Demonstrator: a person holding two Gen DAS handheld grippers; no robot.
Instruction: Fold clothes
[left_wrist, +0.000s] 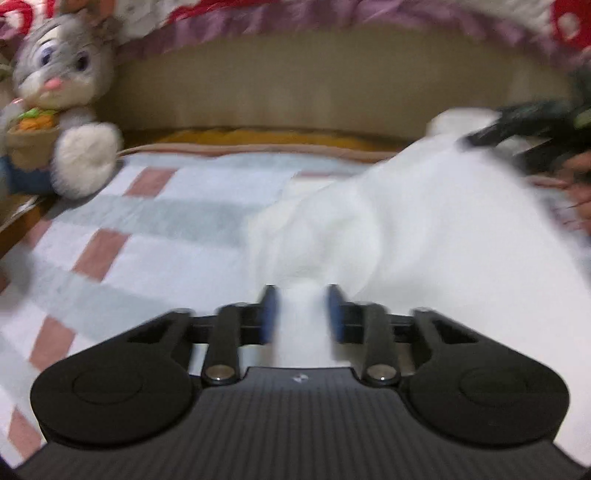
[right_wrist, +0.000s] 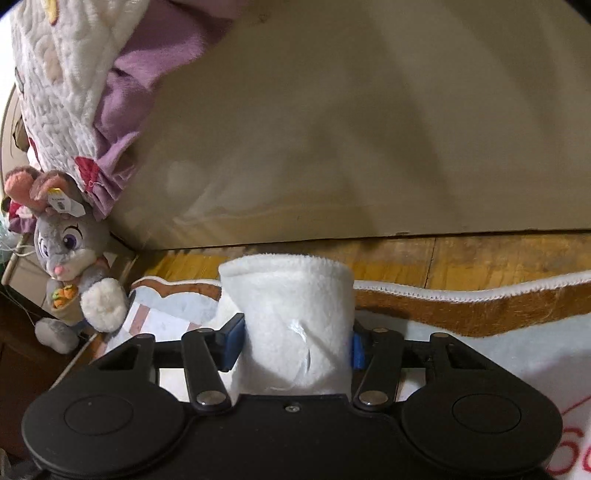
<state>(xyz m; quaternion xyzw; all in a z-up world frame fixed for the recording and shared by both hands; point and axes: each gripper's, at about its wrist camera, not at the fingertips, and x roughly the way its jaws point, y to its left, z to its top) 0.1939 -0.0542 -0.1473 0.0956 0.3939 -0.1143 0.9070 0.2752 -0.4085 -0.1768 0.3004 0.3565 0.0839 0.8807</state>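
Going left to right: a grey plush rabbit sits at the far left edge of the bed, well apart from the work. The checked bedsheet lies bare across the left half of the bed. The white fleece garment is spread over the right half, rumpled, w/ no clean crease visible, and the left-wrist view is blurred. The left claw has its 2 blue pads narrowly apart w/ a thin bunch of the white cloth running between them; looks pinched, but blur makes contact unsure. Further right, the right claw holds a thick tube-like part of the same garment, prob. a sleeve or rolled edge, standing upright between its pads; jaws sit fairly wide and press both sides of the fleece. Beyond it is the bed's wooden frame and the tan wall. Judged progress: early, approx 1 fold in hand at most. Both ends seem gripped, garment not yet flat or squared. Left to do: lay it out, fold over, smooth, stack. No other clothes visible.
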